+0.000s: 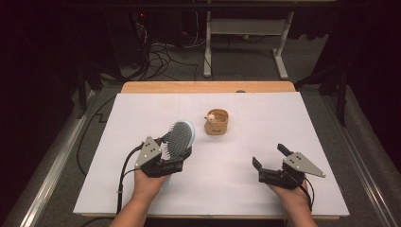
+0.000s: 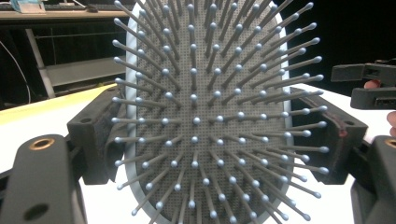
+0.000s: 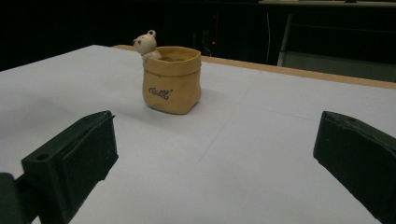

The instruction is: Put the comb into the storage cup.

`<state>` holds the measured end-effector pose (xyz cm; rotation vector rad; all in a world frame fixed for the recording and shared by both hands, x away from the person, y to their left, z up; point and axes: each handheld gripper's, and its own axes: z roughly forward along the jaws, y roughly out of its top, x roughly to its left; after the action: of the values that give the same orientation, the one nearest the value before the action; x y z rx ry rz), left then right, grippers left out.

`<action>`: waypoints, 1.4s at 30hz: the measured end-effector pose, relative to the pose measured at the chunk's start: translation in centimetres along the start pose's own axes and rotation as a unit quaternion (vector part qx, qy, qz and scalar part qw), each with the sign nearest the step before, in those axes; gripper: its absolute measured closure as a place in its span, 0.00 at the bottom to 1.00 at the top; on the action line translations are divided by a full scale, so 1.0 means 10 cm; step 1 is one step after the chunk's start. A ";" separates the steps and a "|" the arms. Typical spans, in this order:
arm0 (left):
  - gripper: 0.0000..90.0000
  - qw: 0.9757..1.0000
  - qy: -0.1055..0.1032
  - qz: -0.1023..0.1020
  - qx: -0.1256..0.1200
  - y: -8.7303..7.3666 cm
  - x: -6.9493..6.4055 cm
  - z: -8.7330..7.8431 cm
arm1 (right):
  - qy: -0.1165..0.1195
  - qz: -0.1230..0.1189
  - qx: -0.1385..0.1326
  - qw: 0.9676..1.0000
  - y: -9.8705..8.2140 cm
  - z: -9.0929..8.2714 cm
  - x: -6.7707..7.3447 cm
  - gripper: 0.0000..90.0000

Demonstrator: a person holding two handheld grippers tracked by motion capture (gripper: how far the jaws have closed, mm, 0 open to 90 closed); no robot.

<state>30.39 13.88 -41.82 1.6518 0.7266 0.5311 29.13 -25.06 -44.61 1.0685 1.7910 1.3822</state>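
Hairbrush [image 1: 180,137] up off the bench [image 1: 142,113], clamped by its paddle edges in the left tongs [image 1: 177,153], bristles turned toward that gripper's camera, head raised over the white sheet, probably so it can be carried or handed across. Right tongs [image 1: 268,157] hang released, nothing between the jaws, aimed at the small tan pot [image 1: 217,122] with a bear figure [image 1: 211,116] peeking over its rim, well apart mid-bench.

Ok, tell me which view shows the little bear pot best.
The right gripper view: the bear pot stands close and sharp, with its bear head and lettering readable. The high view shows it small, mid-table. In the left gripper view the hairbrush blocks the table behind it.
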 end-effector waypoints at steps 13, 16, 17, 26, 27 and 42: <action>0.23 1.000 -0.005 0.015 0.002 0.03 -0.09 0.05 | 0.050 -0.023 0.006 0.998 0.17 0.16 0.31 0.00; 0.23 1.000 -0.005 0.020 0.001 0.05 -0.12 0.07 | 0.057 -0.023 0.007 0.998 0.22 0.17 0.36 0.00; 0.23 1.000 -0.007 0.021 0.001 0.06 -0.12 0.07 | 0.057 -0.025 0.007 0.998 0.23 0.18 0.37 0.00; 0.23 0.999 -0.014 0.030 0.005 0.11 -0.18 0.12 | 0.074 -0.012 0.003 0.997 0.39 0.23 0.41 0.00; 0.23 0.999 -0.014 0.031 0.006 0.11 -0.18 0.13 | 0.075 -0.011 0.002 0.997 0.41 0.23 0.42 0.00; 0.23 0.999 -0.016 0.037 0.015 0.07 -0.23 0.19 | 0.106 0.002 0.000 0.994 0.55 0.31 0.51 0.00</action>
<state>30.18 10.83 -41.45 1.7176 0.6552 0.5477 30.53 -18.49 -40.11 0.9558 1.9390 1.5477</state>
